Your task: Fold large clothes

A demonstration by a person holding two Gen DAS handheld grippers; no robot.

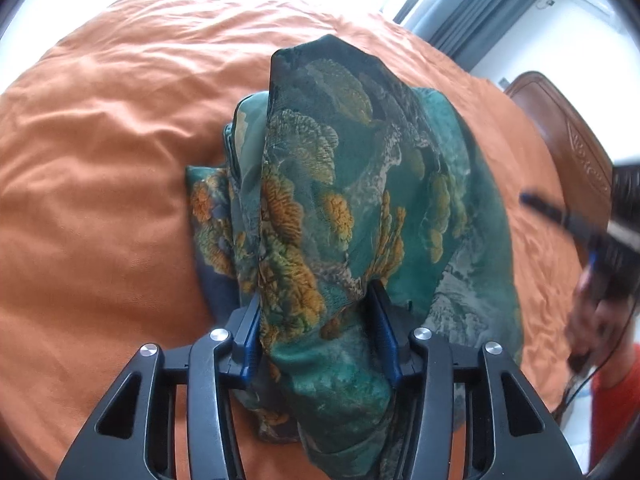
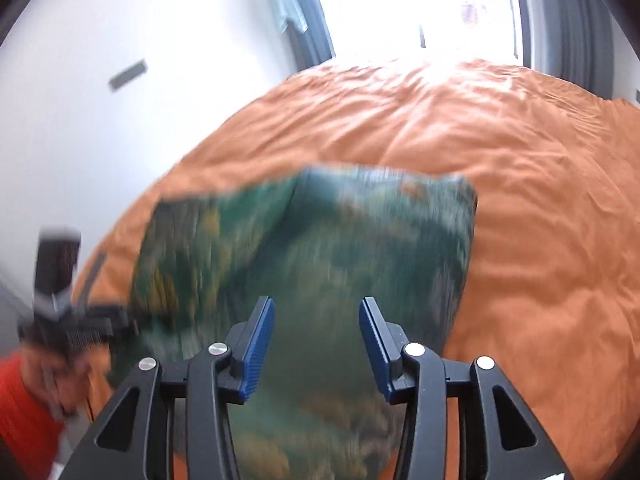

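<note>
Thin printed cloth garment [image 1: 352, 184] on matt orange bedspread [image 1: 100, 152].

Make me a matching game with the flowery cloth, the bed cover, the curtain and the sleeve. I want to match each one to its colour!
Things:
1. garment
2. bed cover
3. curtain
4. sleeve

Colours:
A. plain orange
B. red
C. green with yellow-orange print
D. grey-blue

Pairs: 1-C, 2-A, 3-D, 4-B

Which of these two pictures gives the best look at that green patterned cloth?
The left wrist view. There the green patterned cloth is sharp, its gold leafy print clear, bunched between the left gripper's fingers above the orange bedcover. The right wrist view shows it too, but motion-blurred, so the print is smeared.
</note>
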